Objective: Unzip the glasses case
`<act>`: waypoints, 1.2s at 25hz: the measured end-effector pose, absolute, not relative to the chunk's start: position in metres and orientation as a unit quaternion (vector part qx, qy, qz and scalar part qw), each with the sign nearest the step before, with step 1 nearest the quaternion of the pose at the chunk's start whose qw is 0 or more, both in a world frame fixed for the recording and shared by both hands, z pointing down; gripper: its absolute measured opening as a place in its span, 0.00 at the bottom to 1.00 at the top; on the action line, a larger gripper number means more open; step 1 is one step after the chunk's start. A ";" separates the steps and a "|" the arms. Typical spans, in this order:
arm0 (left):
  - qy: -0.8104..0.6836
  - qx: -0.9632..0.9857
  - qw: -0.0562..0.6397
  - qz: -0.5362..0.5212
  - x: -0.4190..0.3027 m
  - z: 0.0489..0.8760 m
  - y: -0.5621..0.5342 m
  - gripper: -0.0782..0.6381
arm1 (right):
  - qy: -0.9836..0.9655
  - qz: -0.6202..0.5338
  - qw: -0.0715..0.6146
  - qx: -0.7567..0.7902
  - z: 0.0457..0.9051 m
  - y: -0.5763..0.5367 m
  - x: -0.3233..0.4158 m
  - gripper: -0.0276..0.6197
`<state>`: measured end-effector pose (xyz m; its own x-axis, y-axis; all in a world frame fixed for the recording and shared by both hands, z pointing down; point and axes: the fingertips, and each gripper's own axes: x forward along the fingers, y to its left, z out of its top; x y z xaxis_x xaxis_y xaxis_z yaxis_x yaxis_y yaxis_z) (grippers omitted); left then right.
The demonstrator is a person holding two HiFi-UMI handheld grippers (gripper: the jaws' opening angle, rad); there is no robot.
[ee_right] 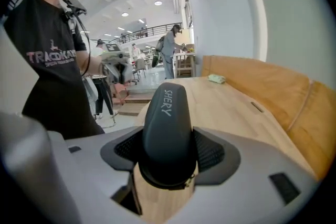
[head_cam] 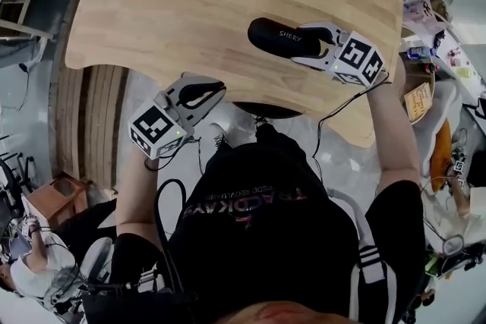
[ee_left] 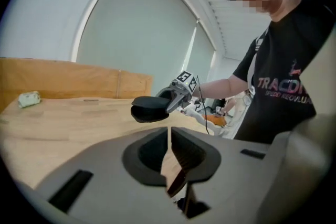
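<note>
Glasses case [head_cam: 285, 39], where does it sit?

At 1 o'clock in the head view, over the counter [head_cam: 190, 4] near its front edge. The right hand-held gripper [head_cam: 310, 46] is clamped on one end of it, a jaw on each side. Whether the case touches the wood, I cannot tell.

Is it open? Anything inside?

It is closed, the two halves shut against each other, so whatever it holds is hidden. The right gripper view shows a small metal piece [ee_right: 188, 182] at the near end, too small to say whether it is the pull.

And the other hand?

The left hand-held gripper [head_cam: 214, 93] is at 8 o'clock from the case, at the counter's front edge and well apart from it. Its own view shows the jaws together, only a thin slit between them and nothing in it.

What does one camera give that the others miss?

The lettering SHERY on the lid reads in the right gripper view and the head view. The left gripper view gives only a dark side profile of the case. A small pale green object [ee_left: 29, 98] lies at the counter's far end, whole in both gripper views and cut off at 11 o'clock in the head view. Only the right gripper view shows a person [ee_right: 170, 49] standing in the hall behind.
</note>
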<state>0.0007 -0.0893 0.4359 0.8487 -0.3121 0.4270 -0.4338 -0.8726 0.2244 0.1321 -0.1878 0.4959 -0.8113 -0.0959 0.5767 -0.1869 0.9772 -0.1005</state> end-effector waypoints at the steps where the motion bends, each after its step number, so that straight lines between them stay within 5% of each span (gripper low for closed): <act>1: -0.212 0.944 0.161 0.198 0.001 0.442 -0.093 0.15 | -0.947 0.083 0.300 0.083 0.508 -0.206 0.134 0.50; 15: -0.327 0.889 0.258 0.189 -0.004 0.477 -0.090 0.13 | -0.927 0.081 0.364 0.035 0.617 -0.367 0.064 0.50; 30: -0.377 0.858 0.300 0.177 -0.028 0.486 -0.091 0.13 | -0.918 0.100 0.383 -0.017 0.652 -0.400 0.032 0.51</act>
<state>-0.0285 -0.0914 0.4858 0.6530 -0.5407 0.5303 -0.7534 -0.5356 0.3816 0.0318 -0.4000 0.6515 -0.7053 0.1086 0.7005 -0.0443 0.9795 -0.1965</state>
